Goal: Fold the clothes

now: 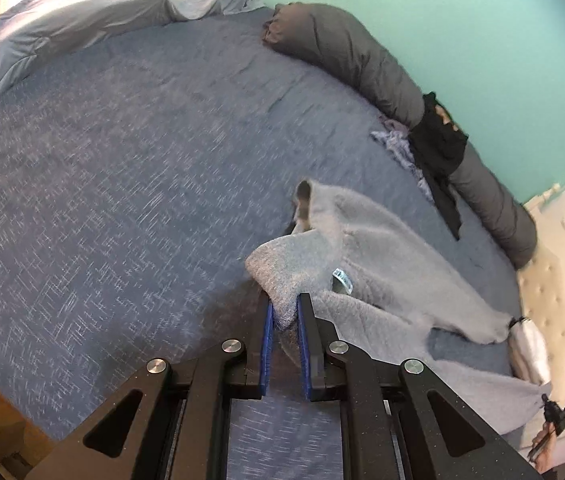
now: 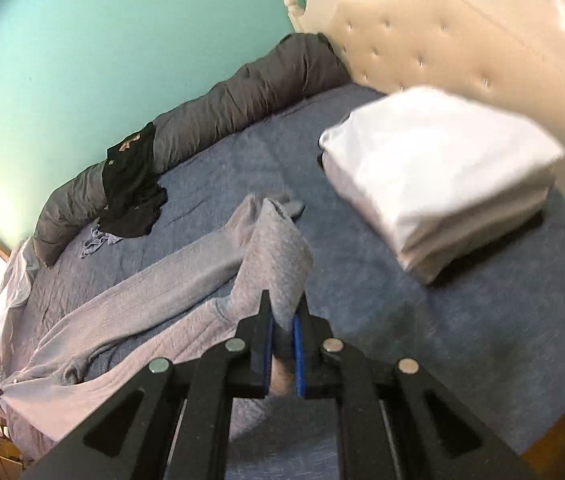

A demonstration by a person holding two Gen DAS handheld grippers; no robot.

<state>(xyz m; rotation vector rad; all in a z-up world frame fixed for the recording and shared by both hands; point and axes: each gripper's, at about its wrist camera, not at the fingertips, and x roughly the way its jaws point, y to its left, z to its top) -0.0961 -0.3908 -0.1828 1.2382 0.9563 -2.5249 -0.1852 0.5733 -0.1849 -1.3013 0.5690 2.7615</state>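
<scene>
Bed (image 1: 122, 160): blue cover, carries all items.
Grey garment (image 1: 394, 264): spread btwn your two claws, mostly flat on the cover.
Left gripper (image 1: 284, 312): clamped on one raised end.
Right gripper (image 2: 282, 312): clamped on opp. end, lifted off the cover.

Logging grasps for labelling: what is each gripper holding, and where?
Left gripper pinches a corner edge of the grey garment; right gripper pinches another bunched end.

Soft daylight, motion blur, fisheye warp
</scene>
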